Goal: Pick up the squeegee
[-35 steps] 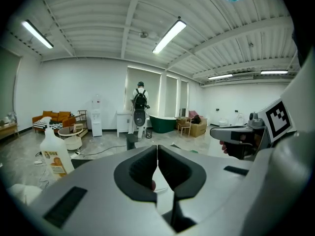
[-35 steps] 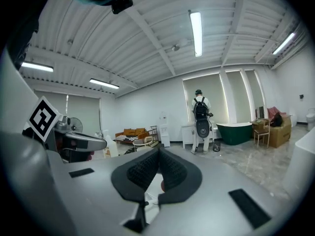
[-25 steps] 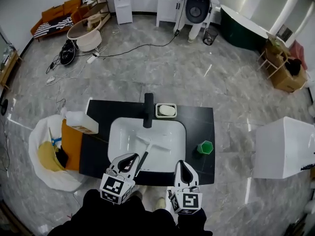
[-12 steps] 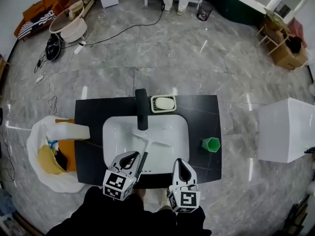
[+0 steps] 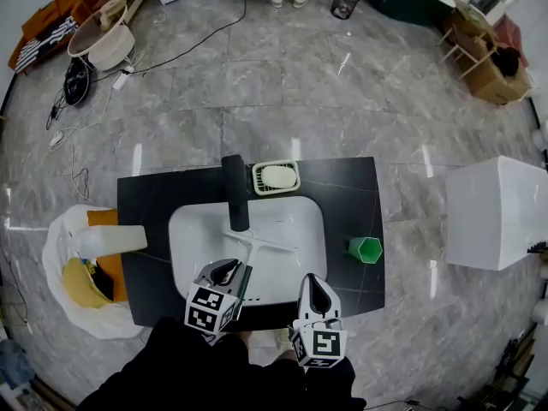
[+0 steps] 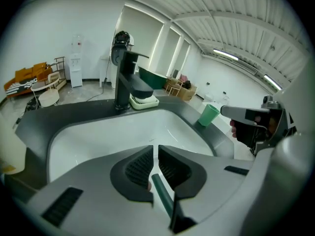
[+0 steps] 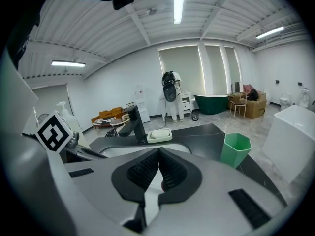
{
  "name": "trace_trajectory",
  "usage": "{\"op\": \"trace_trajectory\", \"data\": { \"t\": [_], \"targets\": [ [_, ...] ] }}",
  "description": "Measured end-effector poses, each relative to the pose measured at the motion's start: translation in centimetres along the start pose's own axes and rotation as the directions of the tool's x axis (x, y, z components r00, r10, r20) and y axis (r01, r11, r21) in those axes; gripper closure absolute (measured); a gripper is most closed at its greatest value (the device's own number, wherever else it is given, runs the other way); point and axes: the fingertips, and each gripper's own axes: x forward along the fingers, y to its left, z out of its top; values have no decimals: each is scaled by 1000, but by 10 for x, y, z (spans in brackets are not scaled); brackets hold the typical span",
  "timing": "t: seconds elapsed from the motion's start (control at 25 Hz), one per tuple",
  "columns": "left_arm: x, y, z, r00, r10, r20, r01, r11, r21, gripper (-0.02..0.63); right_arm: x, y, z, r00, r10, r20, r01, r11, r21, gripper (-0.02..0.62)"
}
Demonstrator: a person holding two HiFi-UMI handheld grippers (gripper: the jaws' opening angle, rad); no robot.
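Note:
The squeegee lies in the white basin (image 5: 295,229). Its white blade (image 5: 261,241) lies crosswise and its dark green handle (image 5: 247,279) runs toward the front rim. My left gripper (image 5: 228,269) hovers over the front rim just left of the handle, jaws shut with nothing between them. In the left gripper view the handle (image 6: 163,199) shows below the closed left gripper (image 6: 155,149), not between the pads. My right gripper (image 5: 318,284) hangs at the basin's front right corner. In its own view this right gripper (image 7: 158,154) is shut and empty.
A black faucet (image 5: 233,192) rises behind the basin, with a soap dish (image 5: 276,176) beside it. A green cup (image 5: 366,248) stands on the black counter (image 5: 351,195) at the right. A white bottle (image 5: 116,240) and a white bag (image 5: 64,302) sit left; a white box (image 5: 497,212) stands right.
Both grippers have sunk toward the basin's front rim, the left one tipping further down. The squeegee has not moved. The head view has tilted further down.

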Motion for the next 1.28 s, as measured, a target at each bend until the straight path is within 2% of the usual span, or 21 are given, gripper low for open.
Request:
{"op": "trace_trajectory", "data": {
  "t": [0.16, 0.28, 0.4, 0.56, 0.92, 1.08, 1.28],
  "targets": [
    [21, 6, -15, 997, -20, -68, 18, 999, -34, 573, 3, -2, 0, 1000, -17, -10, 17, 1000, 3, 579],
    [35, 7, -27, 989, -77, -129, 66, 994, -86, 466, 7, -2, -1, 999, -27, -17, 27, 1000, 7, 580],
    [49, 7, -41, 977, -98, -190, 75, 989, -124, 420, 10, -4, -4, 999, -35, -24, 35, 999, 11, 580],
    [64, 2, -61, 954, -114, -276, 78, 987, -137, 383, 12, -7, -7, 999, -43, -31, 43, 999, 18, 580],
    [96, 7, -88, 922, -64, -383, 17, 992, -126, 377, 15, -20, -16, 996, -73, -51, 75, 996, 42, 580],
    [106, 11, -94, 913, -47, -405, -2, 993, -121, 379, 15, -24, -22, 995, -83, -61, 86, 995, 55, 580],
    [113, 8, -100, 903, -61, -426, 6, 992, -128, 391, 13, -30, -26, 993, -97, -65, 101, 993, 68, 580]
  ]
}}
